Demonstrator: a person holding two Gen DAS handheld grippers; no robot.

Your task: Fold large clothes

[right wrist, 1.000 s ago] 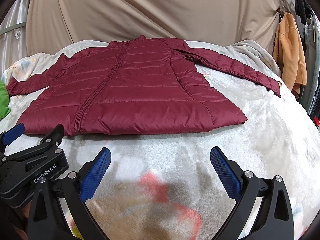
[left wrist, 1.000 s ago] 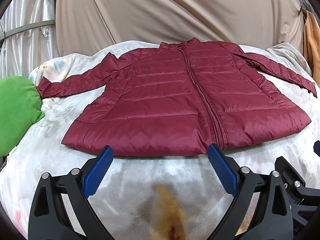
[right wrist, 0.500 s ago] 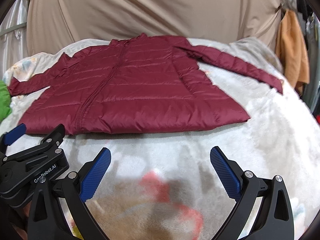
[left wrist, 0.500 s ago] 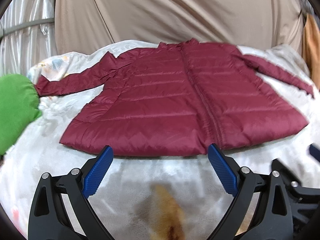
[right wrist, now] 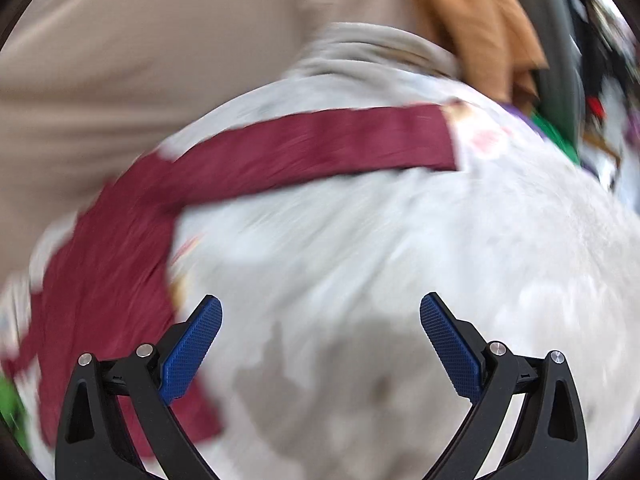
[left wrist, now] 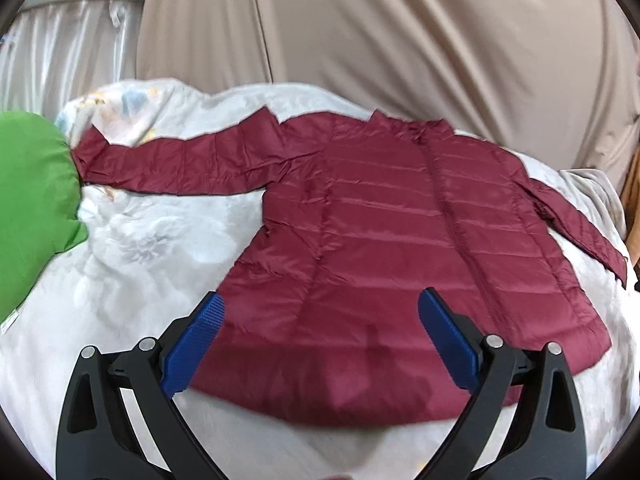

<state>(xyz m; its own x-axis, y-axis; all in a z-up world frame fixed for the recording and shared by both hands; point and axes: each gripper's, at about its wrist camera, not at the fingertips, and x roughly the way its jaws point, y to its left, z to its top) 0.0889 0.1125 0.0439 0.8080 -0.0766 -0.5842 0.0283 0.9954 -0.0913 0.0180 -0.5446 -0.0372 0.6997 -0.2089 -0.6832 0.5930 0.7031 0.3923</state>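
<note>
A dark red quilted jacket (left wrist: 392, 256) lies flat, zip up, on a white fleece blanket (left wrist: 152, 256), both sleeves spread out. My left gripper (left wrist: 320, 328) is open and empty, hovering over the jacket's near hem on its left half. My right gripper (right wrist: 320, 332) is open and empty over bare blanket, to the right of the jacket's body (right wrist: 100, 280). The jacket's right sleeve (right wrist: 320, 144) stretches across ahead of it. The right wrist view is blurred by motion.
A green cushion (left wrist: 32, 200) lies at the left edge of the bed. A beige curtain (left wrist: 400, 40) hangs behind. An orange garment (right wrist: 480, 20) and dark clutter hang at the far right past the blanket's edge.
Both grippers have moved forward and apart. The left now hovers over the jacket's hem, nearer the left sleeve. The right has swung right, facing the right sleeve. Both stay open.
</note>
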